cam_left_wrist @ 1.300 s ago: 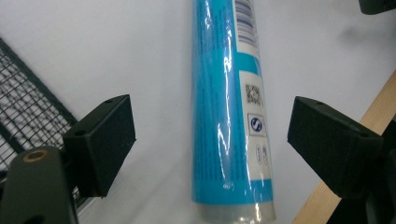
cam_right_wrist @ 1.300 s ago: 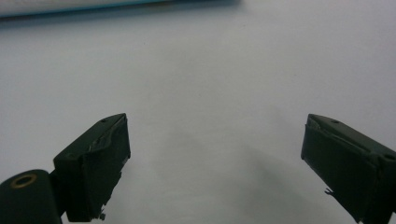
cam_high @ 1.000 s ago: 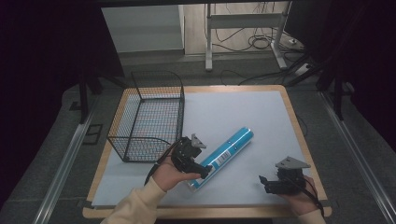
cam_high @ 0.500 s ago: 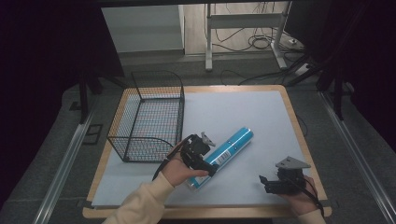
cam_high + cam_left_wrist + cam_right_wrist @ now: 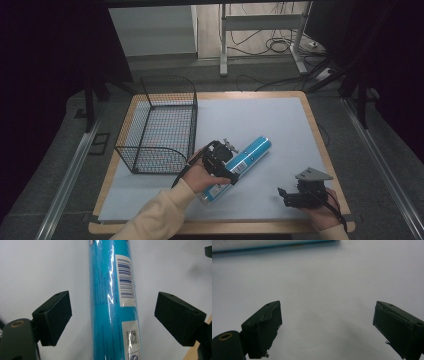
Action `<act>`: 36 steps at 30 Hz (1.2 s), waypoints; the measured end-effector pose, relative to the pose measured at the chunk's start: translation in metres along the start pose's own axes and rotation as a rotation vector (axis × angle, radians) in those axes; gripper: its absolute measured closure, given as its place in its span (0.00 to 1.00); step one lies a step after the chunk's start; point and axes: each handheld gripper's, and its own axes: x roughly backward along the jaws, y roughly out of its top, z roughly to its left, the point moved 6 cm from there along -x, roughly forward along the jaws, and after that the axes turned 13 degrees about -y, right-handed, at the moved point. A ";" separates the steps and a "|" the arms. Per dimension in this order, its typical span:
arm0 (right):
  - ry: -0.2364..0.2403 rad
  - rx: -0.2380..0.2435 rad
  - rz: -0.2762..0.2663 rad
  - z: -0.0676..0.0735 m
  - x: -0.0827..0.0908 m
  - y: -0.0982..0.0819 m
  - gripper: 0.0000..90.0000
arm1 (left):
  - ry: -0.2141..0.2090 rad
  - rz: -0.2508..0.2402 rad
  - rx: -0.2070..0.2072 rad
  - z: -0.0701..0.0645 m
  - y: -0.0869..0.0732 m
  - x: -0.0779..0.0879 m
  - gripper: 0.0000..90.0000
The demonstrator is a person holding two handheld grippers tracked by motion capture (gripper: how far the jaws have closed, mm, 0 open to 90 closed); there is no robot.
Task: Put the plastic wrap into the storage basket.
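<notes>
Left gripper [image 5: 112, 315] spread wide astride blue tube [image 5: 240, 162], pads clear of it on both sides. Tube lying flat on white mat [image 5: 260, 120], right of wire basket [image 5: 160, 125]. Right gripper [image 5: 327, 327] also wide, holding nothing, low over bare mat near front right corner.

My table [image 5: 310, 120] wears a white sheet [image 5: 260, 120]. On it, a blue tube [image 5: 248, 154] lies under my left gripper [image 5: 220, 161], a wire basket [image 5: 159, 131] beyond its left.

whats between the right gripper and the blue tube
Nothing. In the high view, only bare white table mat separates the right gripper from the blue cylindrical tube. The right gripper view shows the same bare mat between its open jaws.
</notes>
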 end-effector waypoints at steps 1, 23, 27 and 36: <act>0.000 -0.001 0.000 0.000 0.000 0.000 0.10 | -0.002 0.003 0.001 0.000 0.001 -0.001 0.15; 0.007 -0.003 -0.003 0.000 0.000 0.000 0.10 | -0.003 0.080 0.010 0.005 0.025 -0.033 0.16; 0.007 -0.005 -0.003 0.000 0.000 0.001 0.10 | -0.004 0.096 0.011 0.006 0.027 -0.039 0.16; 0.005 -0.002 0.000 0.000 0.000 0.000 0.10 | 0.002 0.122 0.023 0.010 0.029 -0.048 0.16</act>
